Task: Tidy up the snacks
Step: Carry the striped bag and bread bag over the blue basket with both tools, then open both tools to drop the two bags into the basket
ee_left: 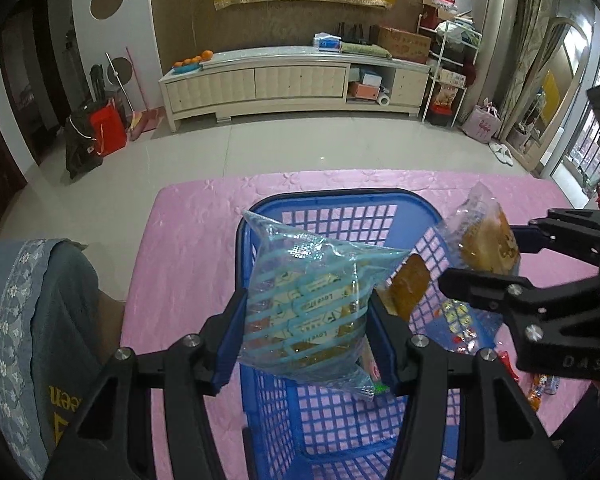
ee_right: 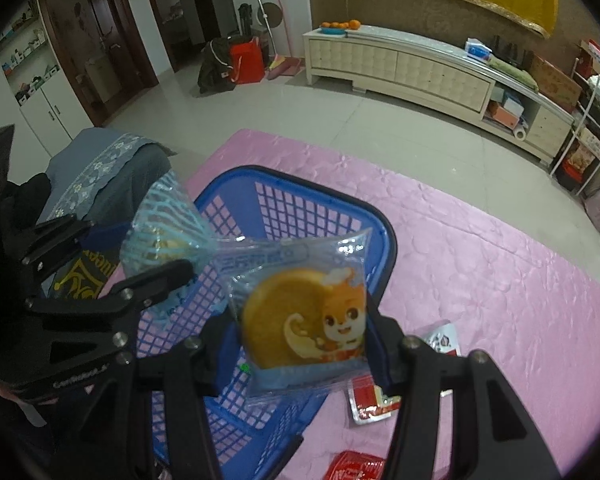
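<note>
A blue plastic basket (ee_left: 332, 200) (ee_right: 300, 188) stands on the pink table cover. My left gripper (ee_left: 304, 320) is shut on a clear bag with light-blue stripes (ee_left: 304, 304) and holds it above the basket; the bag also shows in the right wrist view (ee_right: 168, 224). My right gripper (ee_right: 300, 328) is shut on a clear packet with a round golden cake and a cartoon fox (ee_right: 304, 316), held over the basket's right rim; it shows in the left wrist view (ee_left: 488, 240). A brown snack packet (ee_left: 410, 288) lies in the basket.
Loose red and white snack packets (ee_right: 370, 402) (ee_right: 444, 338) (ee_right: 352, 468) lie on the pink cover (ee_right: 480, 280) right of the basket. A chair with a grey-blue cloth (ee_left: 32, 320) stands at the table's left. A long cream cabinet (ee_left: 292, 80) lines the far wall.
</note>
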`<state>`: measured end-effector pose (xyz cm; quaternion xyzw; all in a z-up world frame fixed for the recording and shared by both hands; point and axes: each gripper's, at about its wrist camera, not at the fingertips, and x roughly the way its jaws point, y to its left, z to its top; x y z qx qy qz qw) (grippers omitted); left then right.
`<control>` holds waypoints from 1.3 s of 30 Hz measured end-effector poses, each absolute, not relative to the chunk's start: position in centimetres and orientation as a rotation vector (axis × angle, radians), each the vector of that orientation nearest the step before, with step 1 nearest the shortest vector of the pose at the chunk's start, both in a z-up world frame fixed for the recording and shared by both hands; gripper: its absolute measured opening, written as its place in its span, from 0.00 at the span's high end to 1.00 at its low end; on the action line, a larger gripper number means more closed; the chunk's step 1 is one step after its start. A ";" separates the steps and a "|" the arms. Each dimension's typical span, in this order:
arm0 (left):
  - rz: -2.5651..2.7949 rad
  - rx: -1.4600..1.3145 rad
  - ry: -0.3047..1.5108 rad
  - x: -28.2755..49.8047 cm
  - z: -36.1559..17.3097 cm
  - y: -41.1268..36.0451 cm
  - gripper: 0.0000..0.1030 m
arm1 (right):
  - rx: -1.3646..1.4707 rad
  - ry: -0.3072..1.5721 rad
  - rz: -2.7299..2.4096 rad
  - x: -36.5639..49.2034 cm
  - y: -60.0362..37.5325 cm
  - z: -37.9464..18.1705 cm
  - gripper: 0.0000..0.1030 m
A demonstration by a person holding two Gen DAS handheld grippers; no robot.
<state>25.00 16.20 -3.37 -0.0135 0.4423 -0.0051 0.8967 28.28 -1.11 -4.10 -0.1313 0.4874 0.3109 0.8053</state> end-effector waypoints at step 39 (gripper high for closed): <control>-0.090 0.001 0.884 23.9 -0.2 16.4 0.22 | -0.248 1.010 0.656 28.3 -3.0 -1.5 0.44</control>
